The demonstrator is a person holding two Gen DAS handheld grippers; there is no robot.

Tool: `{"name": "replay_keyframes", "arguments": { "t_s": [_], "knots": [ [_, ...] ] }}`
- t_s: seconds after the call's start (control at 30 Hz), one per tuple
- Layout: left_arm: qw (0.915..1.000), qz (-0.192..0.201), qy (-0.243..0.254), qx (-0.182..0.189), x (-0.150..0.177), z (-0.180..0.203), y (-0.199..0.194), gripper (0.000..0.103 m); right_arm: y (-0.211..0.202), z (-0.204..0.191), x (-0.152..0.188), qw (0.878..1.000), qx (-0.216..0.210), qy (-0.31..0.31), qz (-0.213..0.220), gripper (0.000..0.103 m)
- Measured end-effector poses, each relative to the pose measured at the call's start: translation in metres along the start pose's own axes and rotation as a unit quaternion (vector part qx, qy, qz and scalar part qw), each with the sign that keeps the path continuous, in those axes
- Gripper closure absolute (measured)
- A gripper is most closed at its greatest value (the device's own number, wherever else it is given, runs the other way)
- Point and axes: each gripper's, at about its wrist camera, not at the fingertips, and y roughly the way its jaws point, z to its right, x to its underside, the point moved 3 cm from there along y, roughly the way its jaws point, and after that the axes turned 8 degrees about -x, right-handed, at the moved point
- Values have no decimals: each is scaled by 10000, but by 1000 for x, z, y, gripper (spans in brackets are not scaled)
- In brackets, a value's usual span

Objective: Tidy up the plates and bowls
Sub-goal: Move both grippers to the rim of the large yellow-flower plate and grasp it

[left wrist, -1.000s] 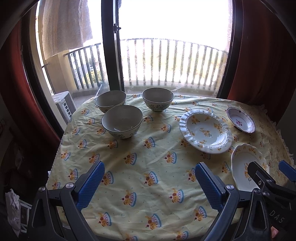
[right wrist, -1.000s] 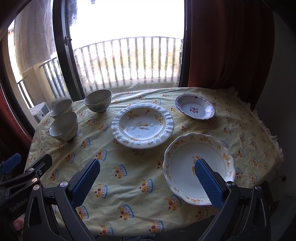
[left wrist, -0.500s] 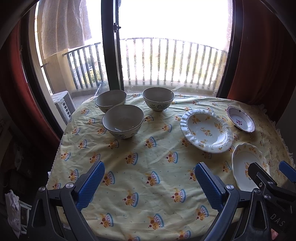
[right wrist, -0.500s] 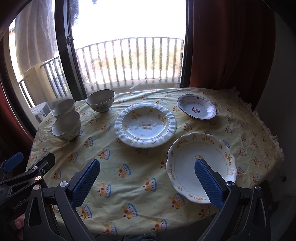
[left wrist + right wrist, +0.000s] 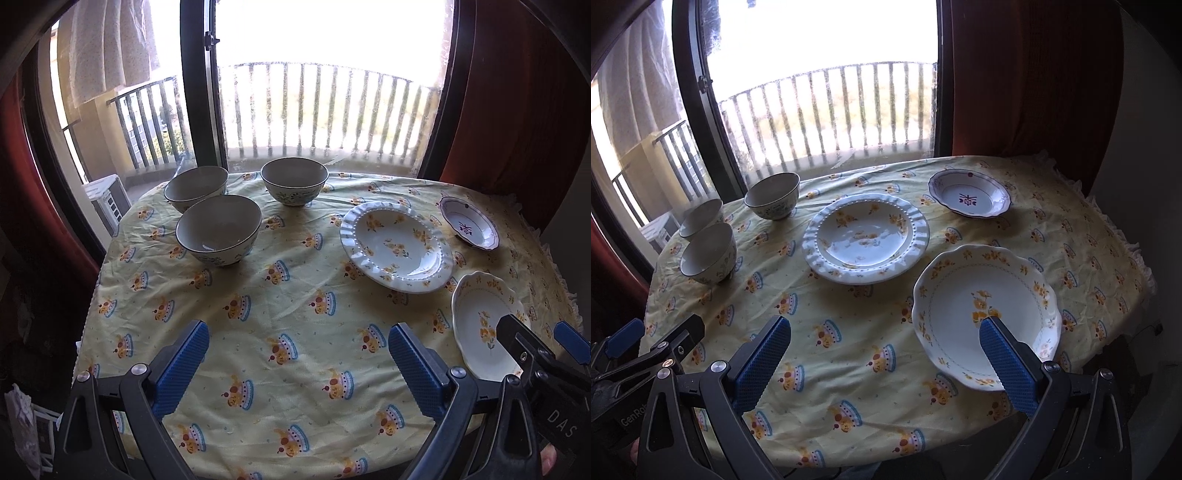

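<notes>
Three grey-rimmed bowls stand at the table's far left: the nearest bowl (image 5: 218,229) (image 5: 708,254), one behind it (image 5: 196,187) (image 5: 701,216), and one nearer the window (image 5: 294,181) (image 5: 772,196). A ruffled plate with yellow flowers (image 5: 396,248) (image 5: 866,237) lies mid-table. A small purple-trimmed dish (image 5: 468,228) (image 5: 969,197) sits far right. A scalloped yellow-flower plate (image 5: 484,325) (image 5: 986,312) lies near the front right. My left gripper (image 5: 297,363) hovers open above the cloth. My right gripper (image 5: 884,354) is open too, its right finger over the scalloped plate.
A yellow patterned tablecloth (image 5: 295,314) covers the round table. Behind it are a dark window frame (image 5: 199,81), balcony railing and red curtains (image 5: 1027,81). The table's front edge lies just under both grippers. A frilled cloth edge (image 5: 1137,258) hangs at the right.
Both grippers have shifted slightly, so the dishes sit a little differently in each view. Nothing on the table has moved and both grippers stay open.
</notes>
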Motion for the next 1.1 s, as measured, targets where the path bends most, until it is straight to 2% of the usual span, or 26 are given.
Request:
{"name": "replay_keyframes", "arguments": {
  "t_s": [0.13, 0.27, 0.57, 0.73, 0.87, 1.0, 1.1],
  "knots": [
    [9999, -31, 94, 48, -4, 21, 5, 6, 3, 16, -7, 9999, 71, 76, 29, 0],
    [9998, -134, 150, 49, -9, 50, 15, 13, 12, 41, -14, 9999, 146, 68, 13, 0],
    [9985, -517, 159, 24, -18, 127, 42, 20, 50, 113, -37, 9988, 182, 1, -450, 5],
    [9980, -610, 181, -38, -22, 165, 57, 20, 70, 150, -49, 9977, 118, -141, -654, 6],
    [9964, -802, 284, -36, -16, 198, 74, 25, 87, 174, -53, 9966, 81, -302, -766, 7],
    [9936, -1090, 298, -98, -1, 221, 92, 26, 107, 202, -50, 9949, 23, -288, -965, 9],
    [9910, -1319, 176, -142, 11, 231, 103, 27, 123, 219, -40, 9921, -68, -257, -1227, 15]
  ]
}}
